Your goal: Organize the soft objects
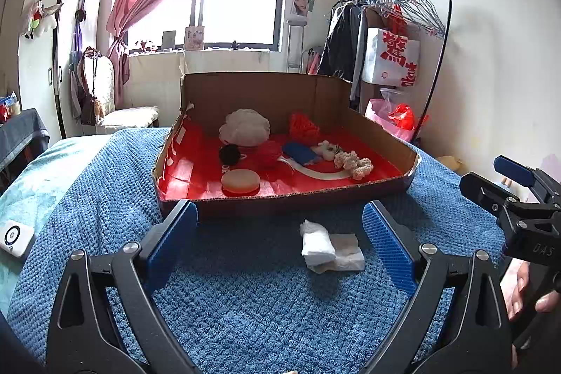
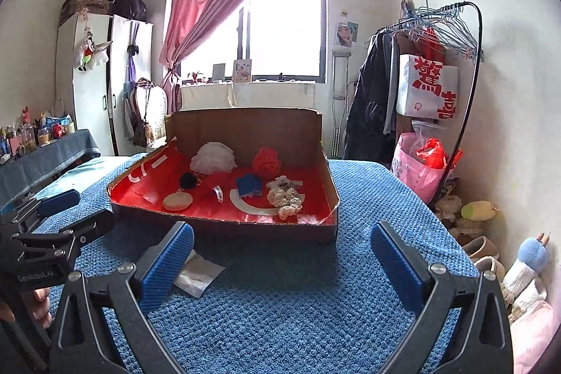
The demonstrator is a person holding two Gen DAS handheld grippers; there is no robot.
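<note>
The left gripper had its jaws spread wide, and nothing was between the blue pads. It hung over a blue knitted blanket that covered the bed. The right gripper also stood wide, with empty jaws, and its side could be seen at the right edge of the left wrist view.

A folded white tissue lay on the blanket, just in front of the cardboard box, between the left gripper's two fingers as that camera saw it. In the right wrist view, the tissue was partly hidden behind the left finger.

The box had a red lining and was open at the top. Inside it lay the soft things: a white fluffy ball, a black pompom, a red yarn piece, a blue cloth, a cream crocheted piece, and a round beige sponge near the front wall.
</note>
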